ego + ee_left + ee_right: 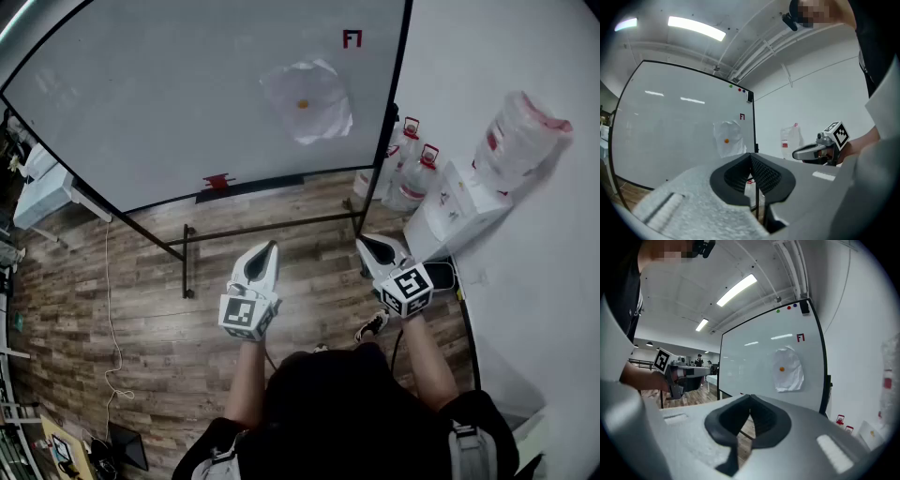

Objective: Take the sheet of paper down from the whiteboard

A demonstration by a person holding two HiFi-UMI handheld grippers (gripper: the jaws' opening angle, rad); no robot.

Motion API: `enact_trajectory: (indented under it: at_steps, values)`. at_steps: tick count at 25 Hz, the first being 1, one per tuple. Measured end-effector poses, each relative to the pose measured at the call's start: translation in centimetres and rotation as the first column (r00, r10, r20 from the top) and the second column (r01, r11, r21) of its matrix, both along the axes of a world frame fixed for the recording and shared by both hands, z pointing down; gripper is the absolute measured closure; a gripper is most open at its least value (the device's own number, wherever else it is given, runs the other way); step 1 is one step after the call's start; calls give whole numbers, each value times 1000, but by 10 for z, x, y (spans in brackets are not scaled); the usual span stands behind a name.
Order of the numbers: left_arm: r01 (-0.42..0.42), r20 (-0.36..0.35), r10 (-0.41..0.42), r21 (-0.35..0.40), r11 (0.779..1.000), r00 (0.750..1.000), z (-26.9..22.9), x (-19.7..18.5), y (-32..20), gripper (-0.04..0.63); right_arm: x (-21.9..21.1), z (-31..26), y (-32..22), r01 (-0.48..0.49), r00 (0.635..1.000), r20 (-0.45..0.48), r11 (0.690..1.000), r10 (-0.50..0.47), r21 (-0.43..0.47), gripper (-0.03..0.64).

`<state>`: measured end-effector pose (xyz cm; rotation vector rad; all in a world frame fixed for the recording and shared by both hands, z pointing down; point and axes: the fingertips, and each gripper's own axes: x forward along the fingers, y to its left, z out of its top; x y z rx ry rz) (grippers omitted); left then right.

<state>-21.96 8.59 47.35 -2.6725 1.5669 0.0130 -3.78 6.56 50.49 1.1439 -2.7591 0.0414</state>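
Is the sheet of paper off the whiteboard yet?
No, the crumpled sheet of paper hangs on the whiteboard under an orange magnet.

Paper (307, 98) on whiteboard (169, 103), right part, under magnet (302, 105). Jugs (412, 173) on floor, right of board. Left tongs (271, 247) and right tongs (364, 242) side by side before it, well apart.

The floor (141, 309) is brown wood. A thin white cord (110, 319) lies on it at the left. By the white wall (506, 56) stand two clear jugs (419, 178) with red tops, close together. Just beside them is a white box (459, 211), with a puffy see-through bag (520, 141) right by it. Long lights (736, 289) glow on the ceiling.
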Motion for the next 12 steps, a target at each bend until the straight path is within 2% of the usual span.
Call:
enact_trajectory:
  at_steps: [8,12]
  values:
    - [-4,6,4,-2,1000,1000,2,0,-2,586,2,2,-1,-9,1000,3,1000,9,-7,614]
    - [0,2,0,-8,1000,1000,1,0,-5,586,5,-1,-4,-18,999,35,1000,18,-6,614]
